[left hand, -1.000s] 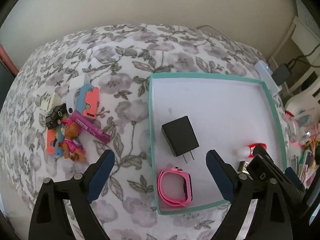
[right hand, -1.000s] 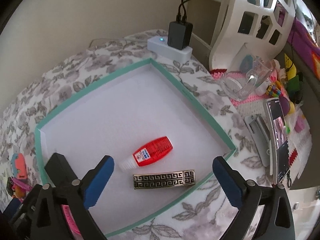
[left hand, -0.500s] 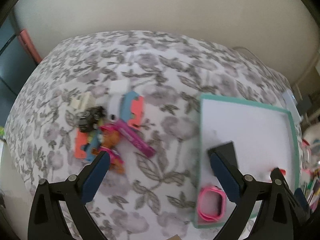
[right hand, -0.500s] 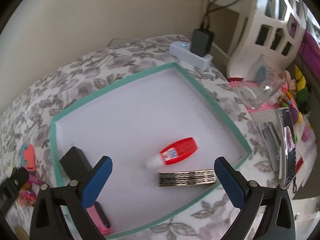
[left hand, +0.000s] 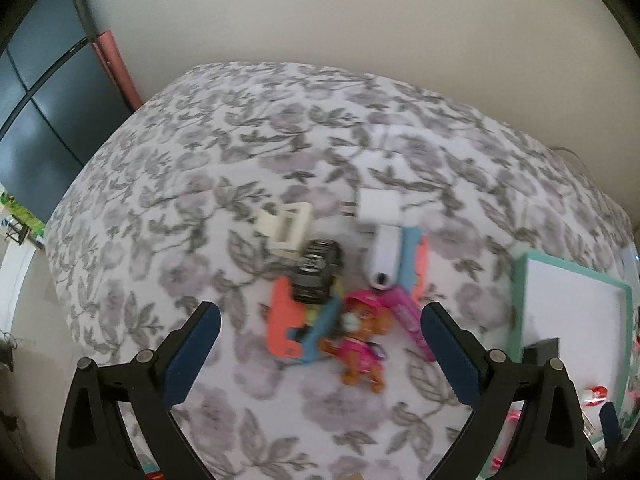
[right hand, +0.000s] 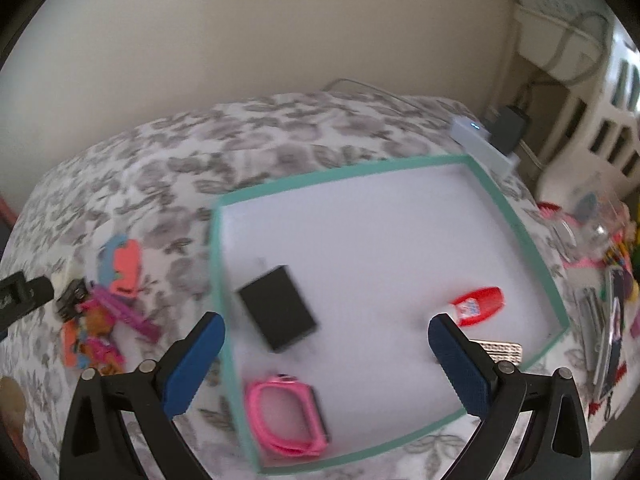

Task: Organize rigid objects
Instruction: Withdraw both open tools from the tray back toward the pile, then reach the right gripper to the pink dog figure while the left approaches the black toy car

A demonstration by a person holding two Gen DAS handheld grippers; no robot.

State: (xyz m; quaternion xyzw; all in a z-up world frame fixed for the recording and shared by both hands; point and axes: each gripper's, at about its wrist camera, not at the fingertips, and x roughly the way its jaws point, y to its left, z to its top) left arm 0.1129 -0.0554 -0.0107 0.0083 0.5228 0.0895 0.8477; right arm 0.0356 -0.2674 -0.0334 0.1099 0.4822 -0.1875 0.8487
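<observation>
A pile of small objects lies on the floral bedspread: a toy dog point(left hand: 360, 344), a black toy car point(left hand: 318, 270), a pink tube point(left hand: 404, 318), orange and blue foam pieces point(left hand: 282, 322), a white charger point(left hand: 378, 204) and a cream clip point(left hand: 286, 224). My left gripper point(left hand: 320, 344) is open and empty, hovering above the pile. The teal-rimmed white tray point(right hand: 472, 162) holds a black adapter point(right hand: 276, 312), a pink watch point(right hand: 286, 418), a red bottle point(right hand: 478, 306) and a patterned bar point(right hand: 500, 352). My right gripper point(right hand: 326, 360) is open and empty above the tray.
A grey power strip point(right hand: 480, 142) with a plugged charger lies past the tray's far corner. Clutter with a glass jar point(right hand: 596, 228) and a phone point(right hand: 616, 320) lies to the tray's right. A dark cabinet point(left hand: 36, 128) stands left of the bed.
My left gripper has swung left from the tray to over the pile of toys. My right gripper has pulled back and turned left, so more of the tray shows.
</observation>
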